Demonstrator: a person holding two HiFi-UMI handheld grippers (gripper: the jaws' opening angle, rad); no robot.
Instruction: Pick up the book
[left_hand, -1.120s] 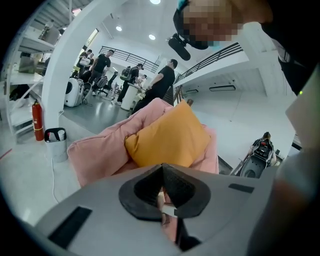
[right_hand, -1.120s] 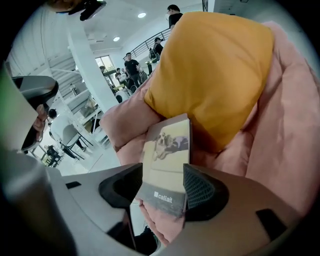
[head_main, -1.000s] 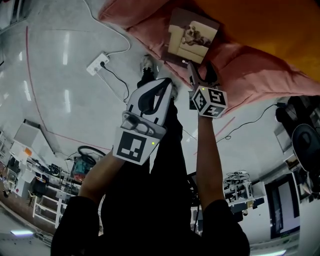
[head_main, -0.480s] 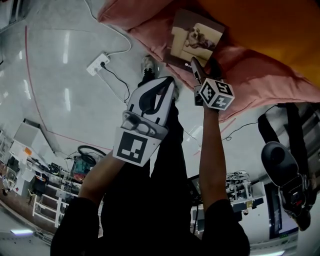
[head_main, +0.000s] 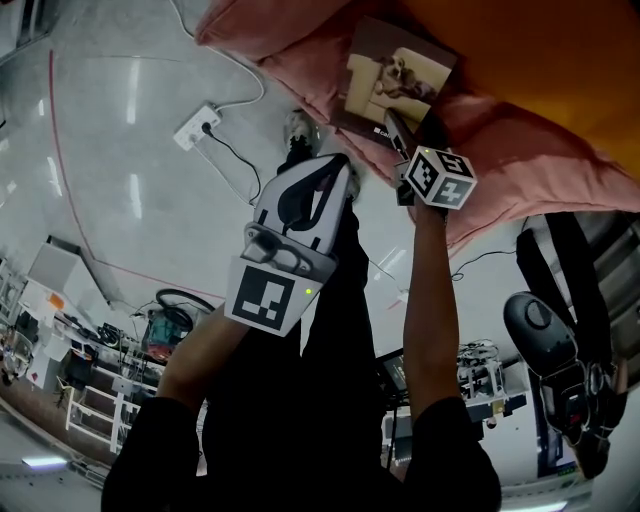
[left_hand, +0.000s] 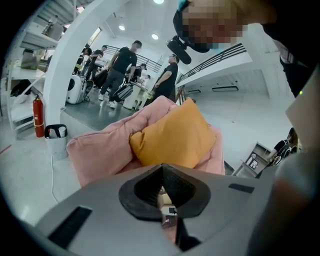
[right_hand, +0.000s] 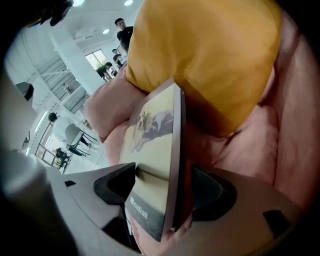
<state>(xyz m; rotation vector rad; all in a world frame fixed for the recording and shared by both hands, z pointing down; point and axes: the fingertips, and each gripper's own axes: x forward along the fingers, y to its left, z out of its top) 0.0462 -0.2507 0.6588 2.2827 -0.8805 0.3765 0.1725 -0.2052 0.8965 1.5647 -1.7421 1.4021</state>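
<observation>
**Head view: right claw is straddling the book**

At left, the left gripper (head_main: 338, 168) is hovering beside the pink cushion (head_main: 500, 150), its jaws lying together on nothing. Right of it, the book (head_main: 395, 80) is leaning on that cushion, below the orange pillow (head_main: 540, 60). The right gripper (head_main: 412, 128) is reaching onto the book's near edge. In the right gripper view its jaws are standing wide apart, with the book's lower end sitting edge-on between the pads, not clamped.
</observation>
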